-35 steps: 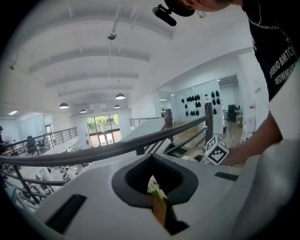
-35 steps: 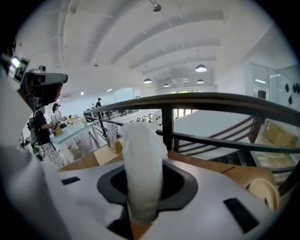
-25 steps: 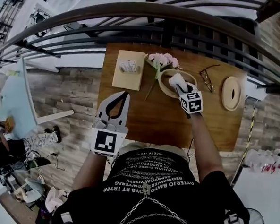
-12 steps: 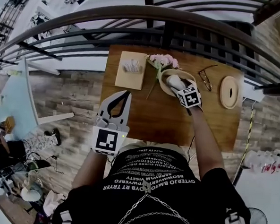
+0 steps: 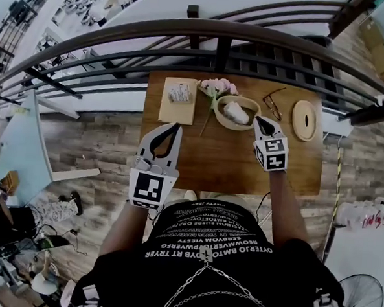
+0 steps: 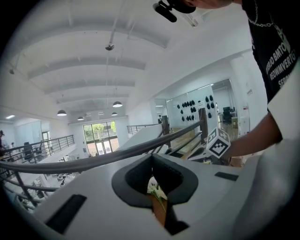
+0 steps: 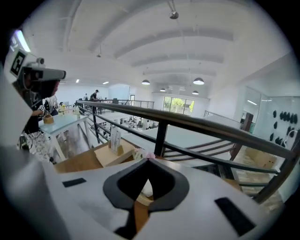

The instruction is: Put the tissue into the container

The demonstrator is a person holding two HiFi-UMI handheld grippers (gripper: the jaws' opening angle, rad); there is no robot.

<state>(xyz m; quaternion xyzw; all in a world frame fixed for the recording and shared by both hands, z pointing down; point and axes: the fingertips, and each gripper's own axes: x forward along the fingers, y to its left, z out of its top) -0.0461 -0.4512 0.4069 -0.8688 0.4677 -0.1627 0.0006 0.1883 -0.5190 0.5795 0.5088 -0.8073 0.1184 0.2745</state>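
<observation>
Now the biggest thing in front of me is the wooden surface (image 5: 198, 163), pushed up against a dark railing (image 5: 186, 32) with an open hall beyond it. On the far left of the surface lies a flat wooden box (image 5: 177, 108) with a small white wad on top. At the far right is a round wooden lid (image 5: 299, 124) with a slot in it.

The left gripper (image 5: 175, 126) hangs over the near left part of the surface. Its jaws are together at the tips and hold nothing. The right gripper (image 5: 258, 120) sits just on the near right side of the container (image 5: 221, 119). Its jaws have just closed, tips meeting, with nothing between them.

The tissue (image 5: 235, 112) already lies inside the container as a loose white heap, so I judge the placing itself done. A pink flower sprig (image 5: 217, 86) touches the container's far left rim, and a pair of glasses (image 5: 271, 104) lies just to its right.

The risks I see are these. The right gripper is close to the rim, so a careless sideways pull could clip the container and shove it into the flowers or the glasses. The tissue is light and uncompressed, so it may spring up or spill over the rim. Anything knocked off the far edge could drop past the railing.
</observation>
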